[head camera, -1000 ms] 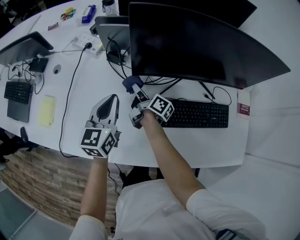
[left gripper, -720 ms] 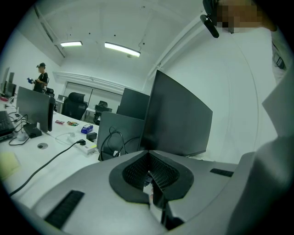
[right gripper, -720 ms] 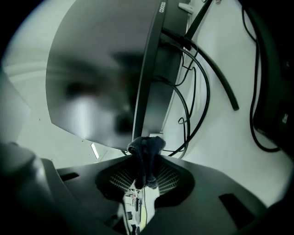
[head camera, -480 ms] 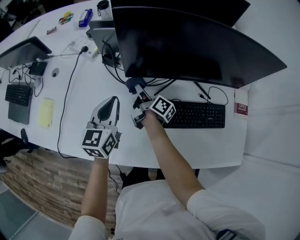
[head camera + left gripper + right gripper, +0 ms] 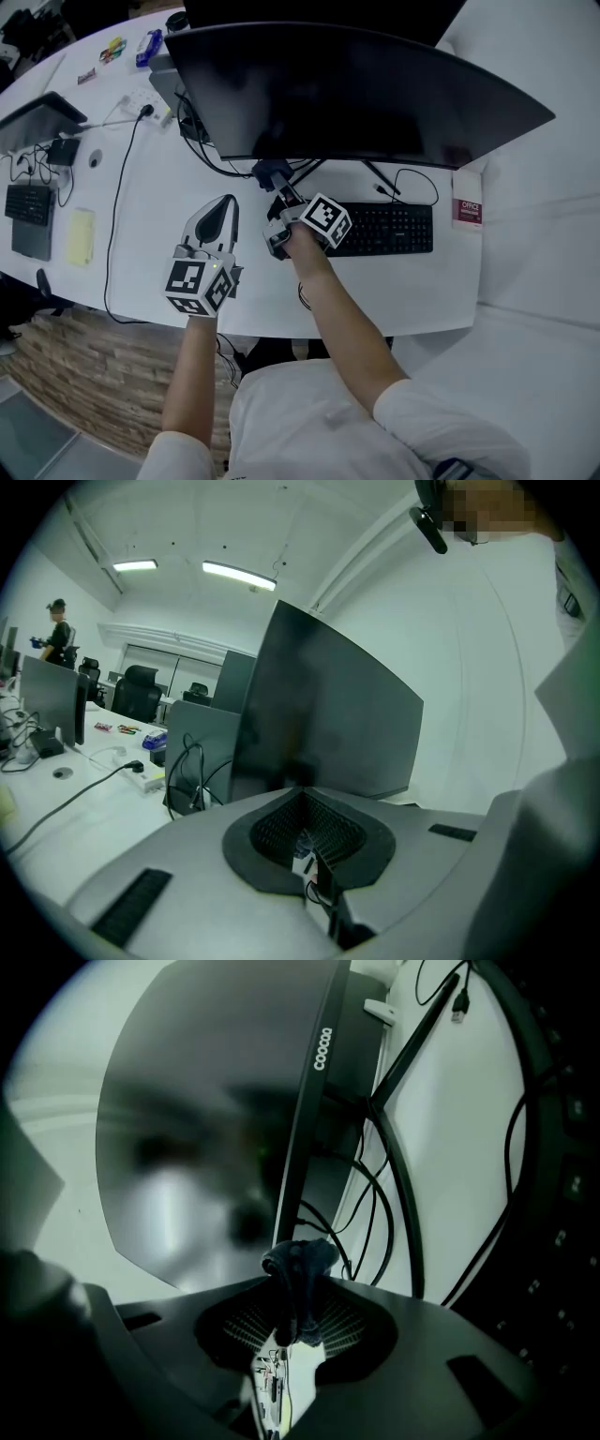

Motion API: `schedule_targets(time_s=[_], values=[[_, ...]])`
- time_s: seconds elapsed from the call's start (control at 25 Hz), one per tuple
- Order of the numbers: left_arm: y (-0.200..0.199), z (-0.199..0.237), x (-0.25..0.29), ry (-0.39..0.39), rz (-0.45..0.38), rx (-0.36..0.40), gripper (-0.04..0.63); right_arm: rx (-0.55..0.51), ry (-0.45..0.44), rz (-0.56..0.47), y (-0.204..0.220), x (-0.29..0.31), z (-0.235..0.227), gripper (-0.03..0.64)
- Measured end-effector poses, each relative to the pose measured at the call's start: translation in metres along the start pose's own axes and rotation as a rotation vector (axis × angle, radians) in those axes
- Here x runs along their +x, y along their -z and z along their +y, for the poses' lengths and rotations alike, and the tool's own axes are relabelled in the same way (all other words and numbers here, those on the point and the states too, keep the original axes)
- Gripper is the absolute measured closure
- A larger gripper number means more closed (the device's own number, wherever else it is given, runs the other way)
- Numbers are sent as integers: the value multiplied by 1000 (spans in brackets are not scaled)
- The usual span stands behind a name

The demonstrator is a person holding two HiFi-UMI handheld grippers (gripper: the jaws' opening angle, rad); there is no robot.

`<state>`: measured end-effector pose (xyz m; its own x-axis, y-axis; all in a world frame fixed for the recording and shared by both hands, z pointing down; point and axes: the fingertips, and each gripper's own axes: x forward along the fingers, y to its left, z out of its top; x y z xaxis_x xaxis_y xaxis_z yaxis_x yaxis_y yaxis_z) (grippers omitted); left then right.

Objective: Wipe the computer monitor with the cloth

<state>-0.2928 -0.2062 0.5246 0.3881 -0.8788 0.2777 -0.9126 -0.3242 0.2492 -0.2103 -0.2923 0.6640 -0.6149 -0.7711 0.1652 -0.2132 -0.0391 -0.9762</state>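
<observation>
Small bunched dark blue soft cloth pinched, ready for wiping

Nearest, left tool clenched on nothing above the white table; beyond, right tool clamped on the cloth; light, limp, apt to slip, so best gripped deep in the bunch; farthest, wide black curved computer monitor, just past the cloth, likely wanting gentle pressure.

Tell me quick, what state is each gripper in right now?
Left gripper: closed, holding nothing.
Right gripper: closed on the crumpled dark blue cloth.
</observation>
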Motion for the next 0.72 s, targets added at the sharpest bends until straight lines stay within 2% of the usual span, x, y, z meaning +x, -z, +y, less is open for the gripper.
schedule_targets(time_s=[0.72], values=[[11,-95,52,81,39,24,589,-11,30,-82,-100,-65,-25,499]])
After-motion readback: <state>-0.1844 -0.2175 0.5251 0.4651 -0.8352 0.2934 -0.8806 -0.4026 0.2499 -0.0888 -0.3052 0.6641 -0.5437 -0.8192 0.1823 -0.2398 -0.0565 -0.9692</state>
